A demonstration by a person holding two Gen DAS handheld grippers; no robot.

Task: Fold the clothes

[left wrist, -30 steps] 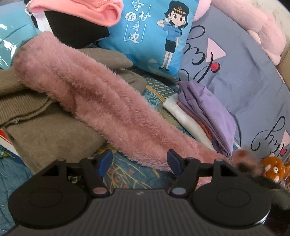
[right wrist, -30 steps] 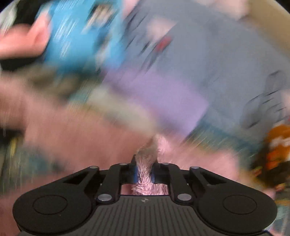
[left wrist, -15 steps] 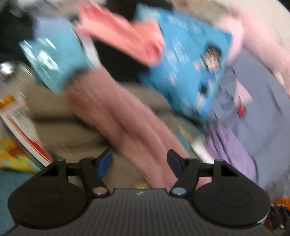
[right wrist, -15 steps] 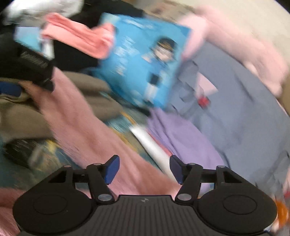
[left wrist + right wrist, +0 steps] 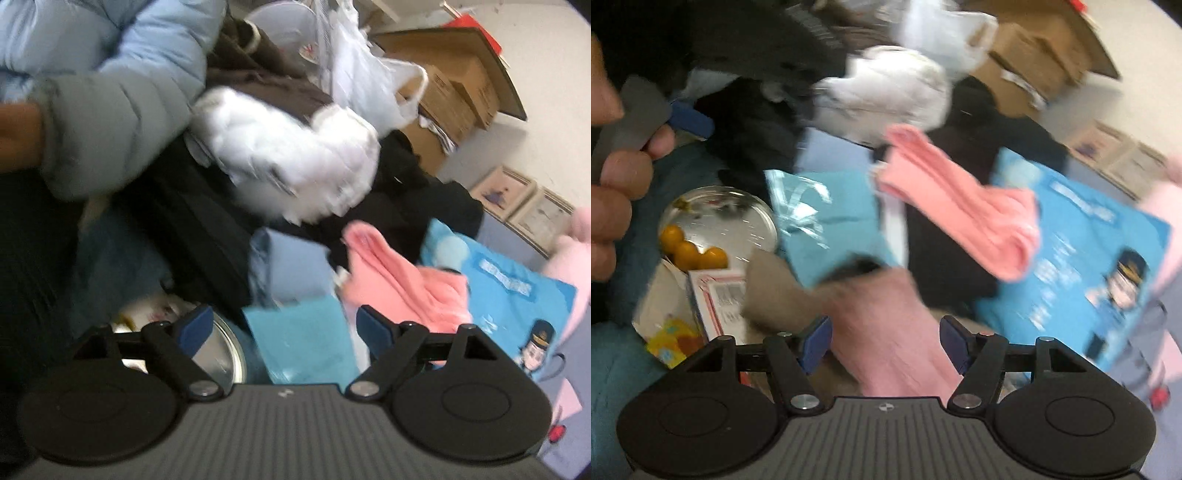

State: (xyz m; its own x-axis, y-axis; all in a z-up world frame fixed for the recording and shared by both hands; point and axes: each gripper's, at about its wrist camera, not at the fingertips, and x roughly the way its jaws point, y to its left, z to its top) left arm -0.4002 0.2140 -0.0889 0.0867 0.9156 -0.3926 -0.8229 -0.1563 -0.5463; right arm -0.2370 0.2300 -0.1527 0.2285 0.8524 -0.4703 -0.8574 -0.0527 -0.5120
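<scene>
Both frames motion-blurred. Left gripper [image 5: 284, 328] jaws apart, empty, aimed at the clothes pile. Right gripper [image 5: 885, 341] jaws apart, empty, fuzzy pink garment [image 5: 886, 332] just beyond its tips on the tan garment [image 5: 775, 291]. Likely regrasp: pinch an edge, not the bulk. Surface: cluttered bed, steel bowl [image 5: 738, 214], blue cushion [image 5: 1071, 251]; cardboard boxes [image 5: 450, 99] behind.

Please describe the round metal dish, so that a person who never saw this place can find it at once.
Start at the big blue cushion with the cartoon officer, then go left past the teal packet. The metal dish lies there. It alone is round, shiny, and holds small orange fruits.
</scene>
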